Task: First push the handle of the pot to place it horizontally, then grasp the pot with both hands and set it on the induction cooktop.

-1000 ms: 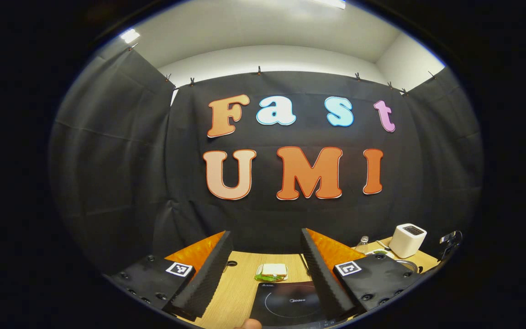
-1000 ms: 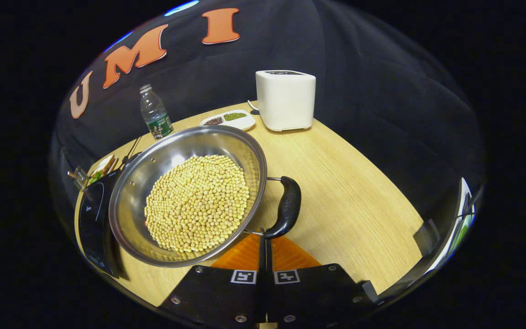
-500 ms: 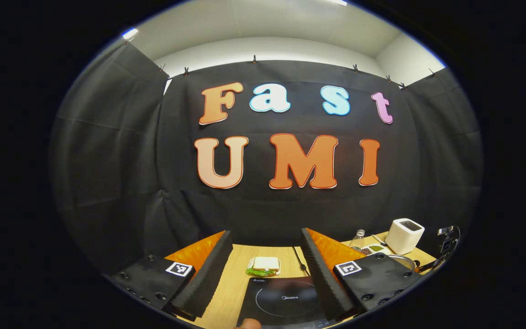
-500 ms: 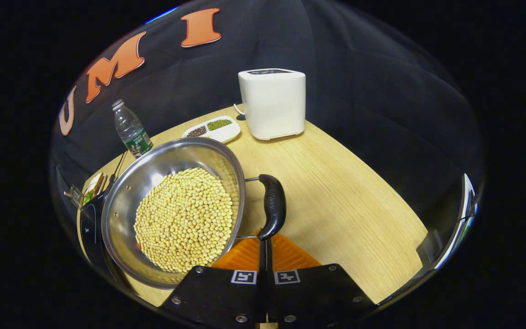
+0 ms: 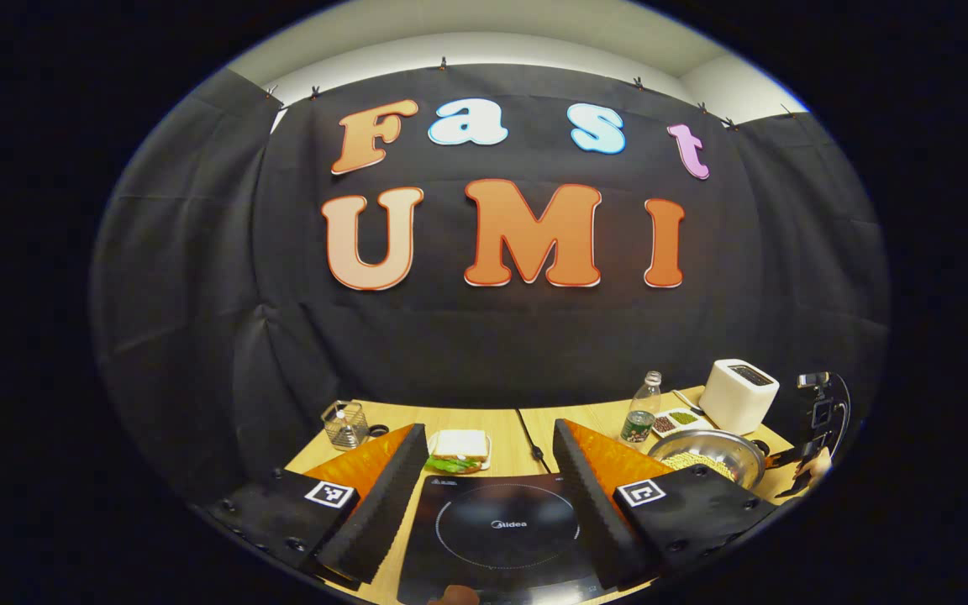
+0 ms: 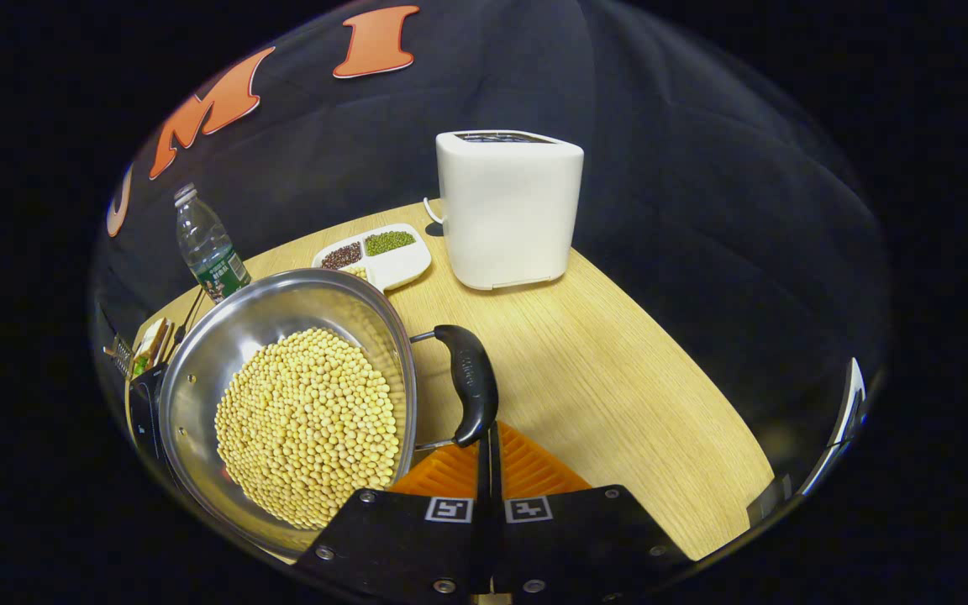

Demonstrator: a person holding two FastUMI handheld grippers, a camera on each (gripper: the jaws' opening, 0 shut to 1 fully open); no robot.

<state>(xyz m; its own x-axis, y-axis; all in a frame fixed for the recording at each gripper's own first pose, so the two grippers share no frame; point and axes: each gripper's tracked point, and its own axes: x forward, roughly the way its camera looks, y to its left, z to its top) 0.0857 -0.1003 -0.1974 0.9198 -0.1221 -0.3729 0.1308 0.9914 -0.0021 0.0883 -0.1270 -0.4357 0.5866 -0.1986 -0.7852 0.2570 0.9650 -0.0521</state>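
Wooden bench [image 6: 618, 370] carries the pot [image 6: 282, 403]; my right claw [image 6: 488, 454], pressed together, nudges its handle [image 6: 467, 382], left claw [image 5: 484, 496] spread above the cooktop [image 5: 501, 529]

Steel pot [image 6: 223, 370], black handle [image 6: 467, 382]

White toaster [image 6: 509, 206], water bottle [image 6: 207, 248], divided dish [image 6: 376, 255], sandwich [image 5: 459, 448].

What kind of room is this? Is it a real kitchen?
Probably a pretend kitchen set up in a booth, not a real one. A wooden table holds an induction cooktop, a white toaster and a steel pot full of beans, but black cloth hangs behind them instead of kitchen walls.
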